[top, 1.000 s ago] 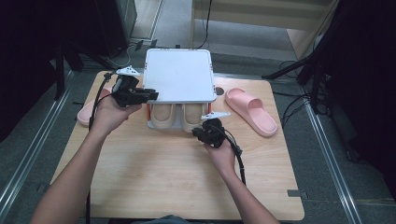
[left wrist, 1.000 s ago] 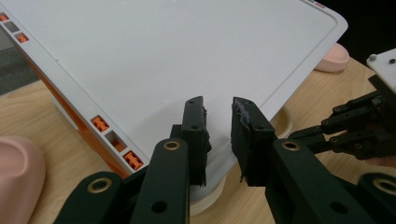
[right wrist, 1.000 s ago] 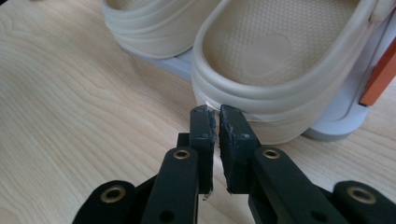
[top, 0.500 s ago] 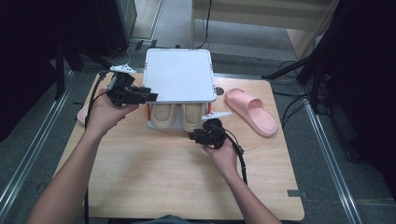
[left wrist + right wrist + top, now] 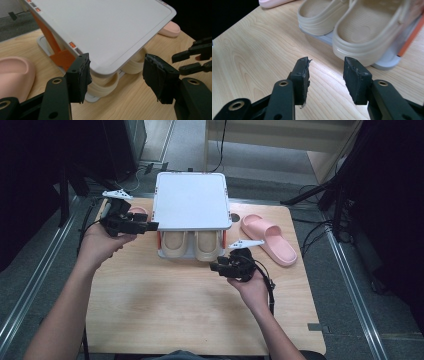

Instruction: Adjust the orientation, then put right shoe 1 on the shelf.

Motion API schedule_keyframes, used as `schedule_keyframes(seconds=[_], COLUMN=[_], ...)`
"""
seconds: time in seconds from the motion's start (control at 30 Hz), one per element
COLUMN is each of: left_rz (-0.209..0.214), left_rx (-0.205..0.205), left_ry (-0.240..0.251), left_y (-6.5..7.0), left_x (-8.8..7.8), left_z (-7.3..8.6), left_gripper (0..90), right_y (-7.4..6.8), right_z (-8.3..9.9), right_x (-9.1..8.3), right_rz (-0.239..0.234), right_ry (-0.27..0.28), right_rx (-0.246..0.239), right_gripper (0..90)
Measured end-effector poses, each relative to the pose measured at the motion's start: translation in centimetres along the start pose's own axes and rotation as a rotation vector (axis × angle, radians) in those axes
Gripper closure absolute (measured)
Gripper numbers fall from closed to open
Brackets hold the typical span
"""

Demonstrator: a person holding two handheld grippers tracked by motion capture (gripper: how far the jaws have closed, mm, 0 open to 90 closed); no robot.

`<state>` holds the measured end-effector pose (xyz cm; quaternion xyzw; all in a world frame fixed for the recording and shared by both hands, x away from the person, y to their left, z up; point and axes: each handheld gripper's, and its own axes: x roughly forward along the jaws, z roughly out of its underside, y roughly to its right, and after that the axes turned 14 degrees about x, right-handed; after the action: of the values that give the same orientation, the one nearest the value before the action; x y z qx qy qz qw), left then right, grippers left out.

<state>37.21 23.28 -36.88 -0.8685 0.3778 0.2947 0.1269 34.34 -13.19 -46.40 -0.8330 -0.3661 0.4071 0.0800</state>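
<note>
Beige clogs [image 5: 192, 245] are seen racked under a white shelf [image 5: 191, 200] as both grippers [image 5: 150, 225] [image 5: 214, 266], jaws just opened and empty, are best withdrawn clear.

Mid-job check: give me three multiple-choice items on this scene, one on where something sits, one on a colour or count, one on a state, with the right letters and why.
1. Where is the beige pair of clogs?
A. on the lower level of the white rack
B. on top of the rack
C. on the floor

2. What colour is the slipper lying right of the rack?
A. blue
B. pink
C. black

3. How does the right claw stand?
A. shut on a clog
B. shut on the rack
C. open, holding nothing

Key: 1 A, the clogs' heels poke out under the rack's top shelf; 2 B, it is pink against the wooden table; 3 C, its jaws have just been opening and only bare table shows between them.
</note>
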Motion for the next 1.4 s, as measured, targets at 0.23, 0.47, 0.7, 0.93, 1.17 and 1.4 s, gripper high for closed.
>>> schedule_keyframes(seconds=[0.23,0.47,0.7,0.93,1.17,1.4], left_rz=[-0.034,-0.07,-0.1,-0.12,-0.141,-0.151], left_rx=[-0.024,-0.05,-0.059,-0.1,-0.128,-0.152], left_ry=[0.002,-0.008,-0.023,-0.037,-0.04,-0.042], left_y=[-0.8,-1.5,-2.1,-3.4,-4.5,-5.5], left_x=[-1.3,-2.1,-2.6,-2.9,-2.8,-2.1], left_z=[1.6,3.0,4.3,6.0,7.8,9.1], left_gripper=[37.3,36.7,37.0,38.7,40.5,41.8], right_y=[1.6,3.2,4.5,5.5,5.8,5.7], right_z=[0.5,0.1,-0.4,-1.0,-1.2,-1.2], right_x=[-2.3,-3.4,-3.5,-2.6,-2.2,-2.0], right_rz=[0.008,0.032,0.063,0.082,0.082,0.089], right_ry=[0.02,0.062,0.066,0.049,0.047,0.041], right_rx=[0.02,0.014,0.03,0.046,0.043,0.038], right_gripper=[55.3,59.1,59.2,59.5,59.5,59.4])
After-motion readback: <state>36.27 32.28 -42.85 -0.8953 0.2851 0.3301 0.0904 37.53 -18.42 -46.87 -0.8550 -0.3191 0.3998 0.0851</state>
